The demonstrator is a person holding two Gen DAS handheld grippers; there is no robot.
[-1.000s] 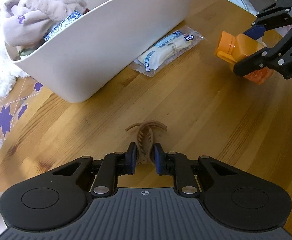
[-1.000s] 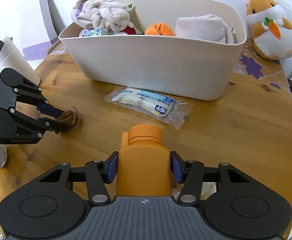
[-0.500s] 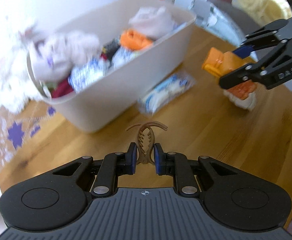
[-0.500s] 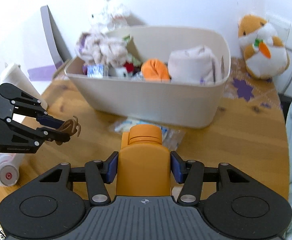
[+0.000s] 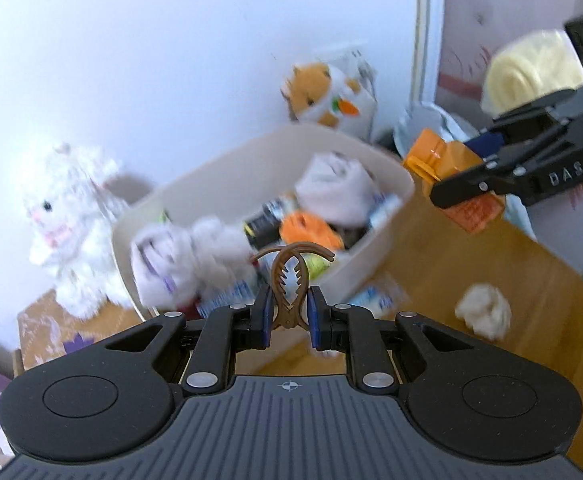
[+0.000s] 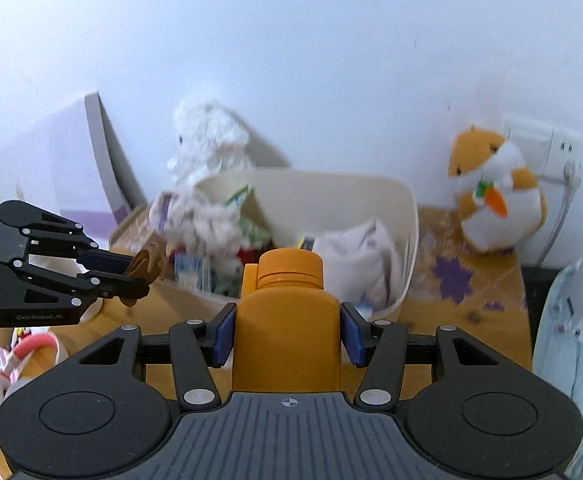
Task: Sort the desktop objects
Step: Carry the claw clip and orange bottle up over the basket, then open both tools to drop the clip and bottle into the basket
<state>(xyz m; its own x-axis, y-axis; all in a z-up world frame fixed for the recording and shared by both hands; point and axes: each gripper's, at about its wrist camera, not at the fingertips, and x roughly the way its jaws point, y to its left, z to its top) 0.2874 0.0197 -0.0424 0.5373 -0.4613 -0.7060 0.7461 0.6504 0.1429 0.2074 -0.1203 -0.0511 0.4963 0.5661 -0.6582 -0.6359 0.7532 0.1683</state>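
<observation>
My left gripper (image 5: 287, 316) is shut on a brown hair claw clip (image 5: 289, 280) and holds it in the air in front of the cream bin (image 5: 395, 172). It also shows in the right wrist view (image 6: 131, 276), left of the bin (image 6: 409, 216). My right gripper (image 6: 287, 332) is shut on an orange bottle (image 6: 287, 320), held up near the bin's right end. The bottle also shows in the left wrist view (image 5: 451, 176). The bin holds soft cloths, packets and an orange item.
A white plush toy (image 5: 71, 232) stands left of the bin; an orange hamster plush (image 6: 491, 196) stands at its right. A sealed snack packet (image 5: 375, 296) and a cream ball of cloth (image 5: 483, 312) lie on the wooden table (image 5: 531, 304). Pink headphones (image 6: 23, 356) lie at the left.
Both grippers have risen from the tabletop with their objects and now look over the bin's rim into it. The views are blurred from motion.
</observation>
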